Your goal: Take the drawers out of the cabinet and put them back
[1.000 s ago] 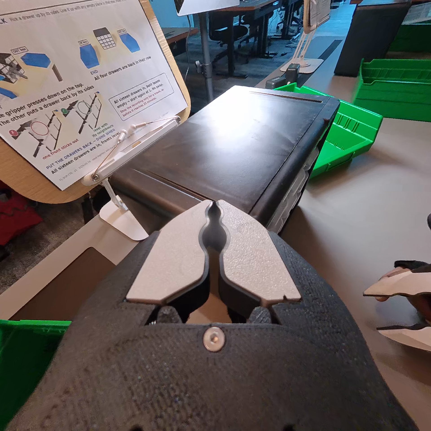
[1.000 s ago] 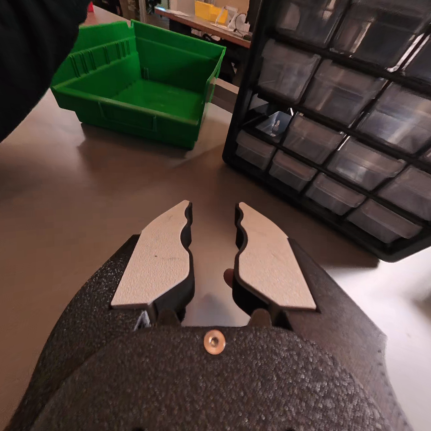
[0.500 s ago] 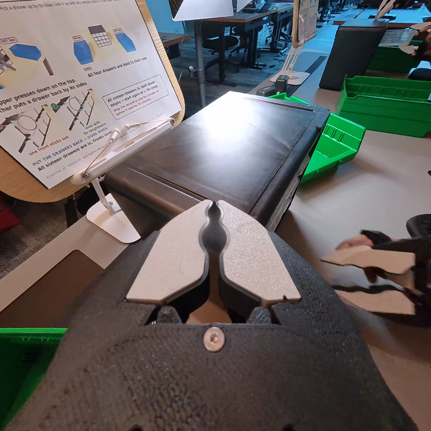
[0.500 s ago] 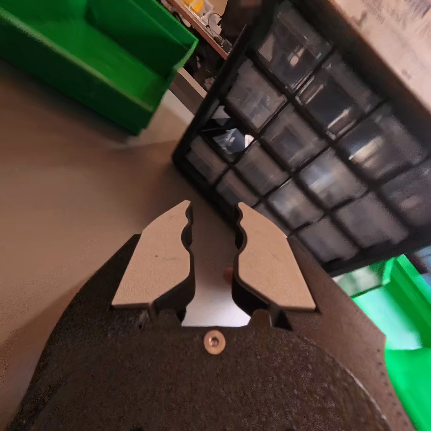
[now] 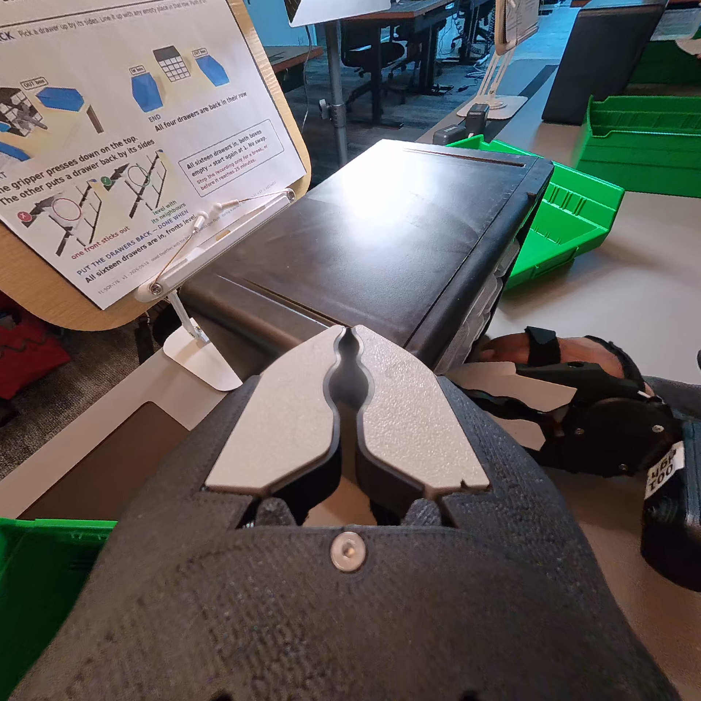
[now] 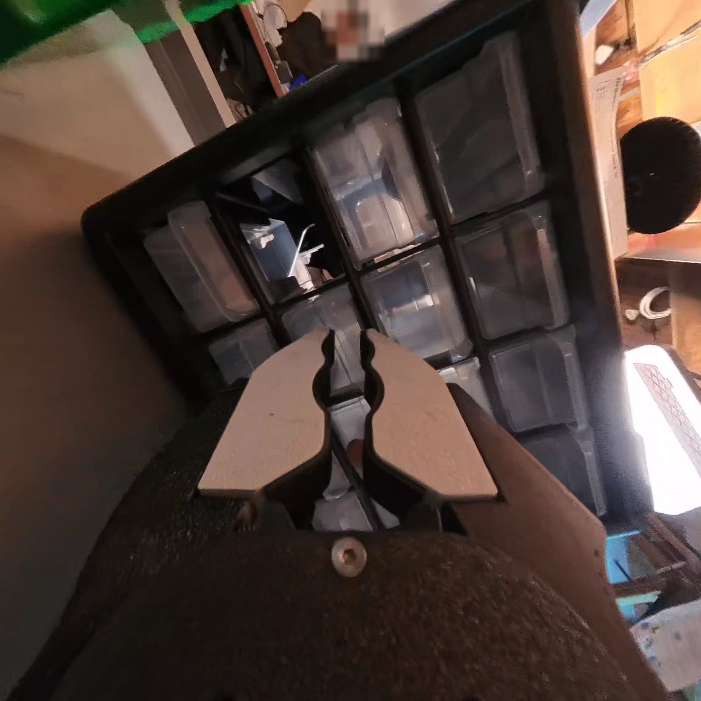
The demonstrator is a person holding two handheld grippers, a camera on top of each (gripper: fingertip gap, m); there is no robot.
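The black cabinet (image 5: 379,235) stands on the table; its top fills the middle of the left wrist view. My left gripper (image 5: 348,333) is shut and empty, hovering over the cabinet's near top edge. The right wrist view is rolled sideways and faces the cabinet front (image 6: 113,227) with its clear drawers. One slot (image 6: 280,242) is empty. My right gripper (image 6: 347,337) has its jaws closed to a narrow gap on the front tab of a clear drawer (image 6: 318,315). The right gripper also shows in the left wrist view (image 5: 470,368), on its side at the cabinet front.
A green bin (image 5: 561,227) lies past the cabinet, another (image 5: 645,144) stands farther back, and a third (image 5: 38,569) is at the lower left. An instruction sheet on a stand (image 5: 132,132) leans left of the cabinet. The grey table (image 5: 626,303) lies to the right.
My right gripper has rolled sideways, moved up to the cabinet front and narrowed its jaws onto a drawer tab. My left gripper has stayed shut over the cabinet top.
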